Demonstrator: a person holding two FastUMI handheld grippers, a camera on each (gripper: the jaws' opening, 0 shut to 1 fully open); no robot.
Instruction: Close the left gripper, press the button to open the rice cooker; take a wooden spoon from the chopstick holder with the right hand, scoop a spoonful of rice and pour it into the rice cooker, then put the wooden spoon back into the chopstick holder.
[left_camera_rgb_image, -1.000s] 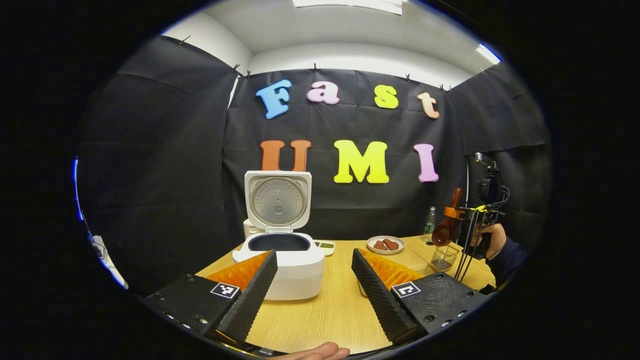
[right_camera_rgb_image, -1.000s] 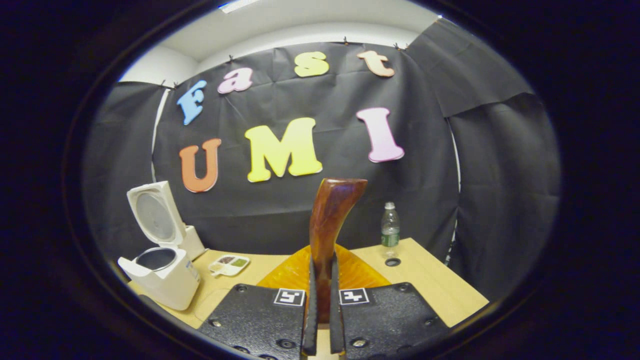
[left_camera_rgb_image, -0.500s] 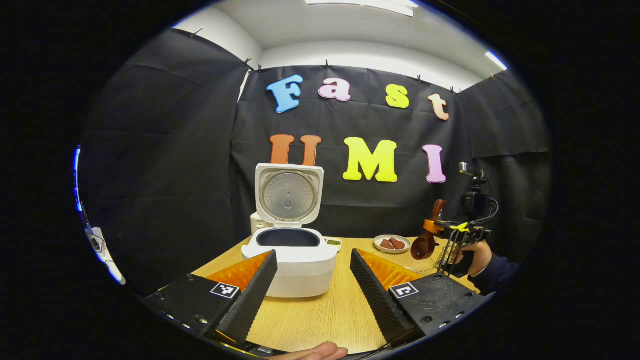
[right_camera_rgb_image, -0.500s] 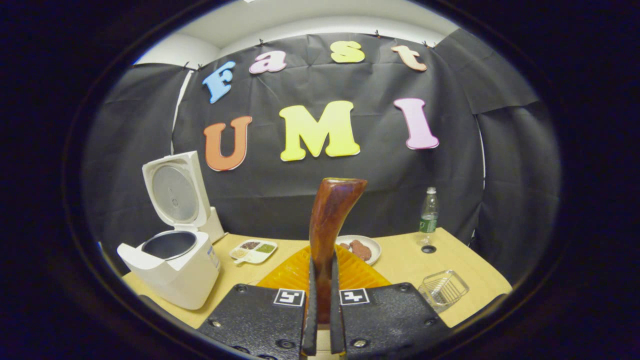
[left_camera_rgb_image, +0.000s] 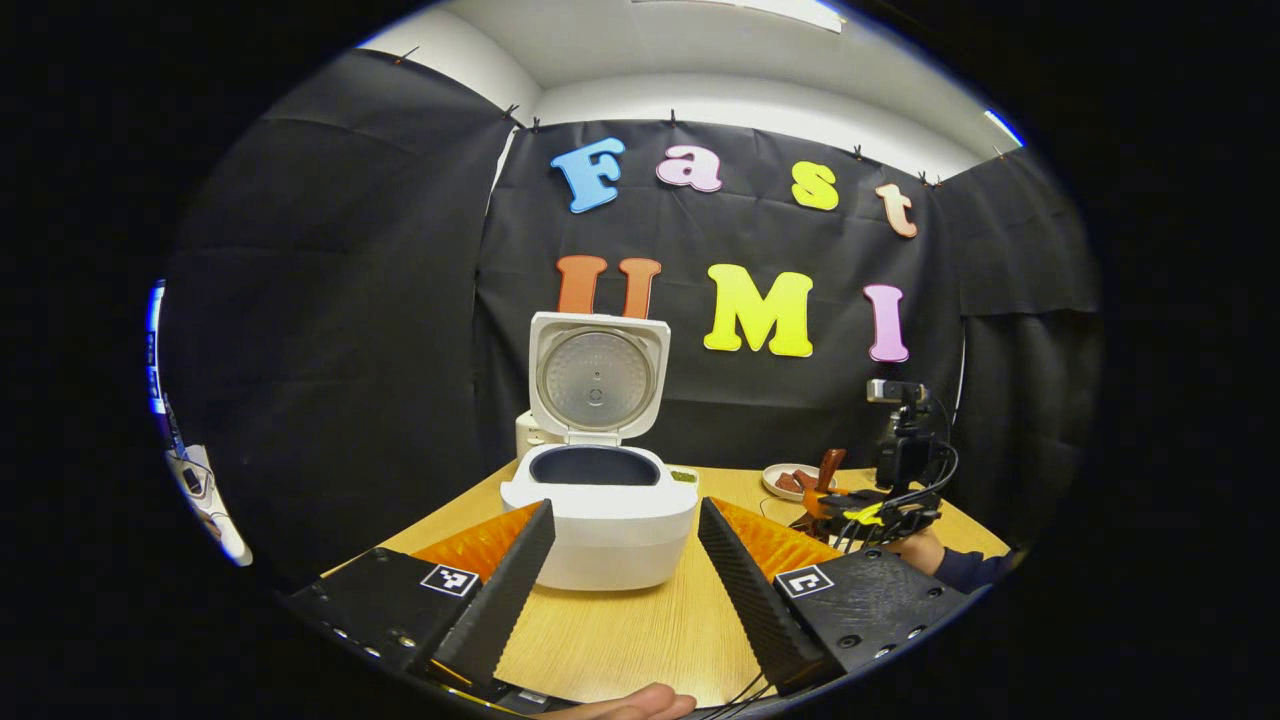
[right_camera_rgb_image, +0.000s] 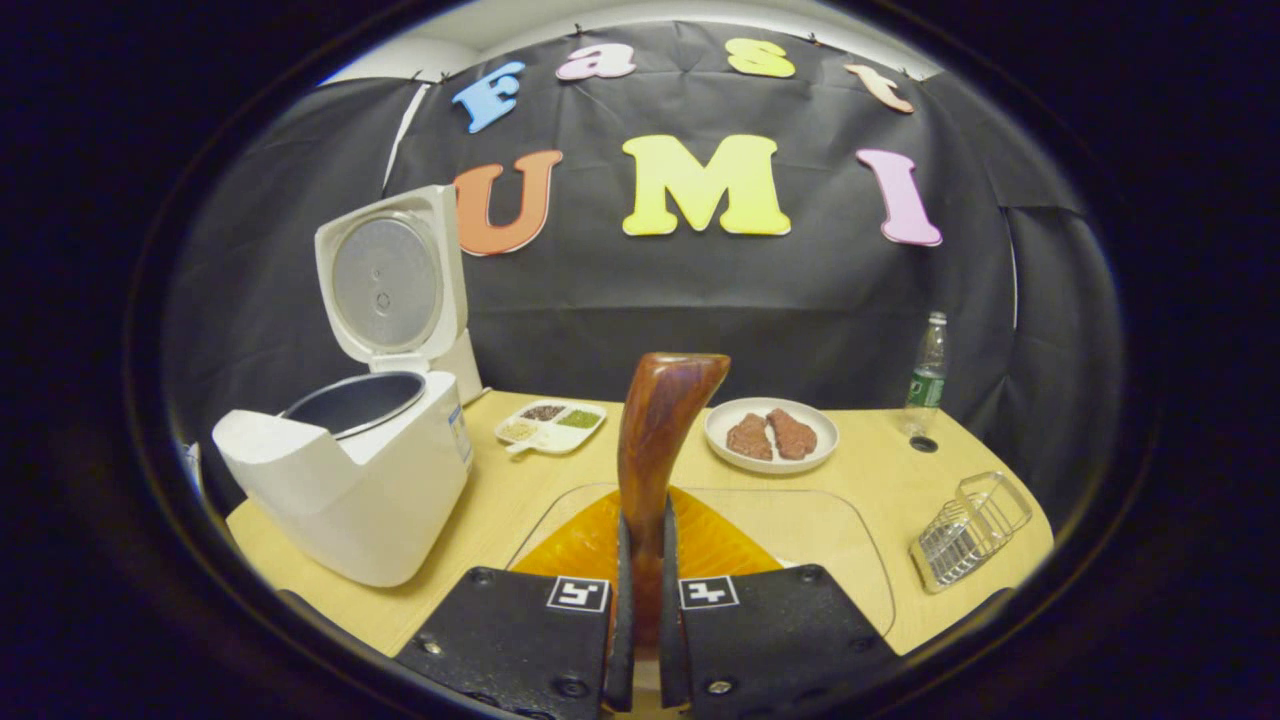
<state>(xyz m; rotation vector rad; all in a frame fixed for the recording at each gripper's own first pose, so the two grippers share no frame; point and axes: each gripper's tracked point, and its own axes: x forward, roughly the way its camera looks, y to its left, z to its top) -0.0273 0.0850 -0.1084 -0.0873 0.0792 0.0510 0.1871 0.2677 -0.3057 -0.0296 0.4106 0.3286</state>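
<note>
Since the earlier frames, the right gripper (right_camera_rgb_image: 640, 560) has dropped toward the wooden table (right_camera_rgb_image: 500, 500); in the left gripper view it now sits low at the right of the frame (left_camera_rgb_image: 835, 505), where before it hung higher above the table. In the right gripper view more tabletop has come into sight, and the rice cooker (right_camera_rgb_image: 350, 470) has grown larger at the left of the frame.

Both fingers of the right gripper press on the handle of the wooden spoon (right_camera_rgb_image: 655, 440), which rises upright through the centre of the right gripper view. The spoon's bowl is hidden below the fingers. A clear rectangular container (right_camera_rgb_image: 810, 530) lies on the table just beyond the fingers; what it holds I cannot tell.

At the lower right of that view the wire chopstick holder (right_camera_rgb_image: 965, 530) lies on the table. A plate with two brownish pieces (right_camera_rgb_image: 770, 435) sits right of centre, a small divided dish (right_camera_rgb_image: 553, 422) left of centre, and a bottle (right_camera_rgb_image: 927, 375) stands near the wall at the right.

The left gripper (left_camera_rgb_image: 625, 570) is spread wide, holding nothing, with the rice cooker (left_camera_rgb_image: 600, 510) seen between its fingers. The cooker's lid (left_camera_rgb_image: 598, 378) stands fully up and the dark inner pot (left_camera_rgb_image: 594, 466) is exposed.
</note>
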